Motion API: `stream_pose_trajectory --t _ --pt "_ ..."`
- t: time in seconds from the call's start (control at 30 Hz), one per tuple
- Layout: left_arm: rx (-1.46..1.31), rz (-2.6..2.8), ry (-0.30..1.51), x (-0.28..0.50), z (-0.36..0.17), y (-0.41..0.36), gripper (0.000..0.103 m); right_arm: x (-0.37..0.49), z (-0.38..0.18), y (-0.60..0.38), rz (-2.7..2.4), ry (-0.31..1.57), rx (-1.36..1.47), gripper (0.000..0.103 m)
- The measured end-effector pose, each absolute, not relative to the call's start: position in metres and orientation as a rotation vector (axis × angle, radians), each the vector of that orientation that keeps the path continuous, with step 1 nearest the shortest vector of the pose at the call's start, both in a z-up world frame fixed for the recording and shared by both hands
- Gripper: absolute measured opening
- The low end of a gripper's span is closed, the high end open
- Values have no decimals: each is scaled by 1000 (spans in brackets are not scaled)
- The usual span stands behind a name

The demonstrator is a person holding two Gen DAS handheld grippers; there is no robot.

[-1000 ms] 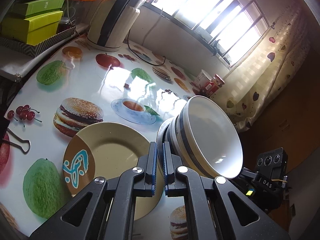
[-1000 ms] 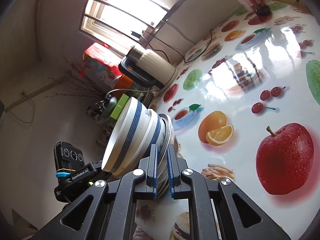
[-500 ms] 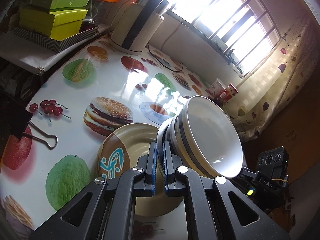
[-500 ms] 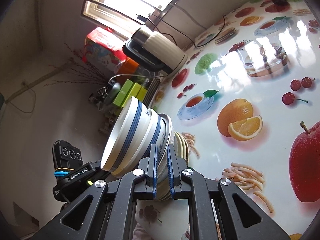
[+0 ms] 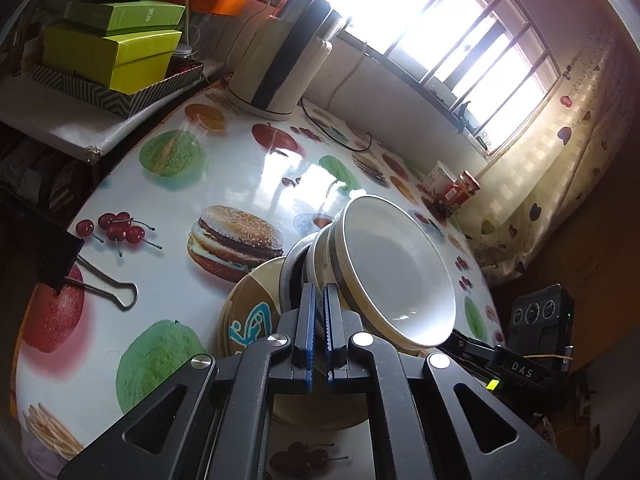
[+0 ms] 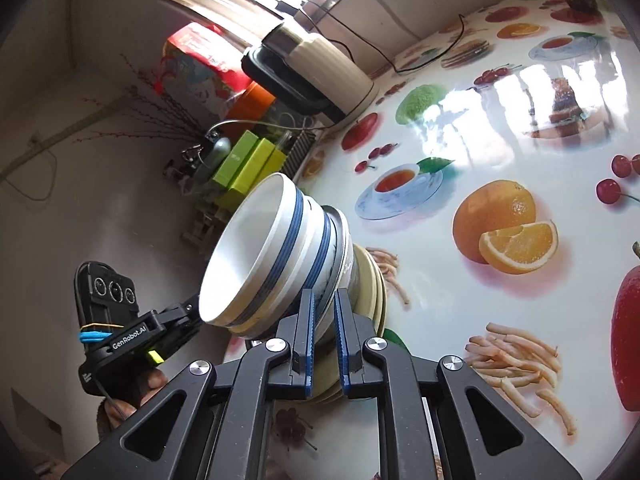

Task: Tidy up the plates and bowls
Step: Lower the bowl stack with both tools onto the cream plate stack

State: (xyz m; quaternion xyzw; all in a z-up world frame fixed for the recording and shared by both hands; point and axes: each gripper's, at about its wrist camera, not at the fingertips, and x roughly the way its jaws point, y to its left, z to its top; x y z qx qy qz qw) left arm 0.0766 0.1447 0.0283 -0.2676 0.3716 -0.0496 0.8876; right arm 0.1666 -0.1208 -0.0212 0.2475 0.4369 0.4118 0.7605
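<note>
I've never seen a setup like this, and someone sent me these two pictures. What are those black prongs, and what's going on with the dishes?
There is no robot here. A person holds a two-finger clamp in each hand, and each clamp has a wide-angle camera looking along its fingers. One picture comes from the left gripper, the other from the right gripper. From opposite sides, both are clamped on the rim of a grey-rimmed plate carrying nested blue-banded bowls, tilted above a pile of tan plates. The table has a glossy food-print cover. An electric kettle and a binder clip sit on it.
</note>
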Motion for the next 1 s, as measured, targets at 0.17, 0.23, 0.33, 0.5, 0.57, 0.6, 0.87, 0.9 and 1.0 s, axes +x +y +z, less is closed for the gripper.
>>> stream_pose_trajectory --t 0.17,0.23,0.33,0.5,0.57,0.6,0.87,0.9,1.0 --pt "-588 -91 763 70 26 153 2 168 -24 -114 906 963 531 10" --pt "-584 -88 757 69 26 154 2 167 -25 -113 911 962 526 10" --pt "-619 -93 748 70 24 157 2 167 -26 -113 916 970 533 10" --pt "-655 -75 747 67 17 164 6 167 -28 -115 920 978 548 10" --pt "-672 -53 758 68 12 167 6 167 -29 -116 925 981 555 10" --pt "-685 -49 766 69 10 168 7 167 -29 -116 928 984 559 11" --pt "-710 -74 773 68 5 166 10 162 -30 -116 939 999 569 11" --pt "-708 -75 773 69 5 167 10 161 -30 -116 939 1000 567 10" --pt "-727 -86 771 67 4 168 10 160 -30 -114 943 1005 565 10"
